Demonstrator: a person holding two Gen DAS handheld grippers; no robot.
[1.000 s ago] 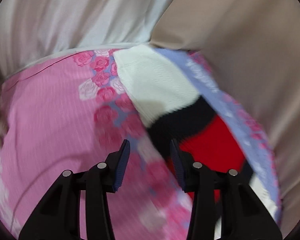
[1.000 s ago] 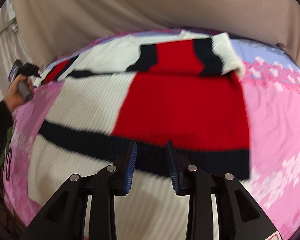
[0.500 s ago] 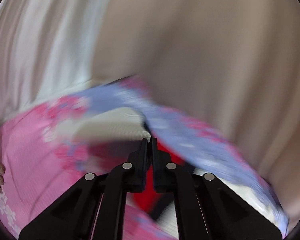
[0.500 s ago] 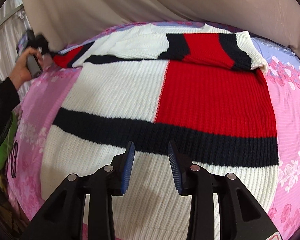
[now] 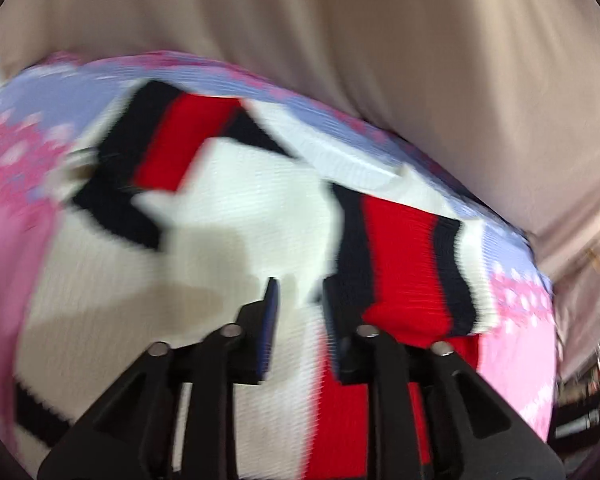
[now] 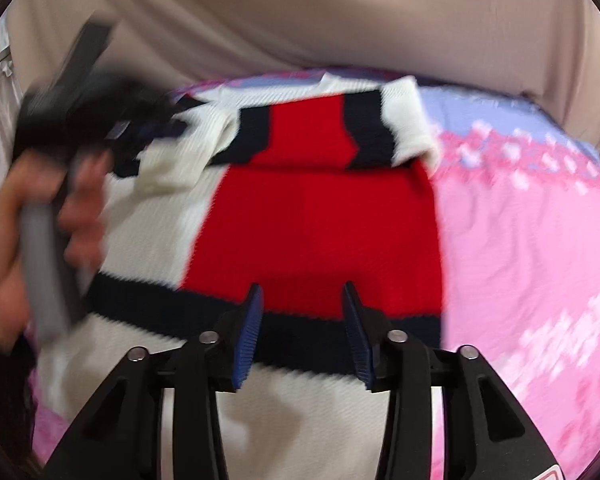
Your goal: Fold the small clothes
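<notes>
With the left tool (image 5: 296,312) narrowly apart, just reopened and empty, and the right tool (image 6: 302,320) just widened, empty, smooth both folded sleeves flat on the sweater (image 6: 312,216).

A bed covered by a pink floral sheet (image 6: 520,248) (lilac at its far edge) carries a red-white-navy knit sweater (image 6: 312,220).

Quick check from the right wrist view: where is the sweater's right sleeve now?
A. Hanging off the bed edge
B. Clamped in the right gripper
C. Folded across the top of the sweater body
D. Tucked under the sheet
C: the striped sleeve lies folded across the upper part of the sweater, while the right gripper hovers open with nothing between its fingers.
</notes>
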